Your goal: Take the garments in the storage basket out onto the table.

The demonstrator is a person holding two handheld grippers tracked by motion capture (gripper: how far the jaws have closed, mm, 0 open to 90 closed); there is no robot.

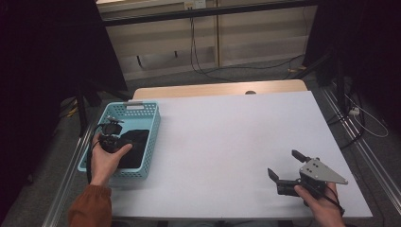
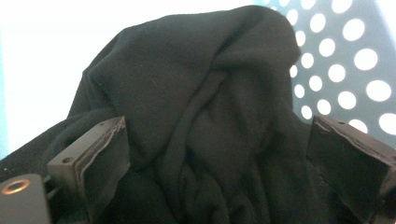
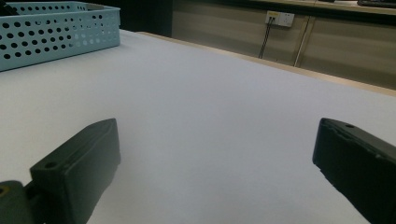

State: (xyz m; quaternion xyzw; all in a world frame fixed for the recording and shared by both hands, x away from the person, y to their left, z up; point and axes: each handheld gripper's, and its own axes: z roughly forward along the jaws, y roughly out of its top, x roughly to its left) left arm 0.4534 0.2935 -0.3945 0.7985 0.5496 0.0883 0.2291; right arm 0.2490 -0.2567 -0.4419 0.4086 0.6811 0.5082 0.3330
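I am working on the black cloth (image 2: 196,102), which is lying bunched inside the blue basket (image 1: 142,109), piled against the perforated wall at one corner. In the left gripper view its folds are rising in a heap between my left tongs (image 2: 217,154), whose jaws are standing spread on either side of it, not yet pressing on the fabric. From the high view, the left tongs (image 1: 112,130) are dipping into the basket from its outer side, with the hand wrapped around the body of the tool.

I judge that I am at the grasping step: the jaws are straddling the heap, and closing has not begun. The next move calls for pushing slightly deeper so the pads are bracketing a thick fold rather than a loose edge, then squeezing firmly and lifting straight up to clear the basket wall. A thin pinch could let the cloth slip out, and dragging sideways might pull the basket along.

My right tongs (image 1: 288,166) are resting low over the white surface (image 1: 227,132), well apart from the basket on its far side from my left hand. Their jaws are spread wide with nothing between them, as the right gripper view shows, and the basket (image 3: 56,32) is sitting off in the distance. They are waiting, ready to take a corner once the cloth is out.
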